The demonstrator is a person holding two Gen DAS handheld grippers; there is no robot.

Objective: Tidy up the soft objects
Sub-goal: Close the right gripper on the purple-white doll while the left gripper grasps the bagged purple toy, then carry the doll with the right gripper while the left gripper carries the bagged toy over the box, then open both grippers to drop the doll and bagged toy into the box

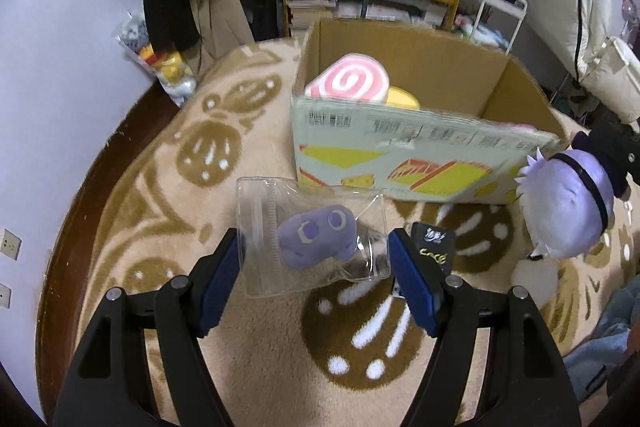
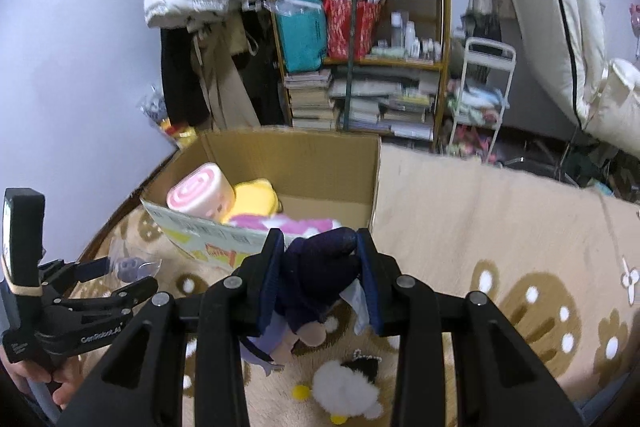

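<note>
An open cardboard box [image 1: 420, 163] stands on the rug and holds a pink swirl roll plush [image 1: 347, 81], a yellow plush [image 2: 254, 195] and a pink fluffy one [image 2: 280, 223]. My left gripper [image 1: 314, 263] is open, its fingers either side of a clear pouch holding a small purple plush [image 1: 318, 237] on the rug. My right gripper [image 2: 320, 267] is shut on a doll in dark navy clothes [image 2: 316, 275], held just before the box's near wall. The doll's lavender-haired head [image 1: 568, 205] shows at the right of the left wrist view.
A beige patterned rug [image 1: 240, 339] covers the floor. A black card [image 1: 434, 247] lies by the left gripper's right finger. A white fluffy plush with yellow feet [image 2: 348, 391] lies under the right gripper. A shelf [image 2: 360, 55], hanging coats and a white rack stand behind the box.
</note>
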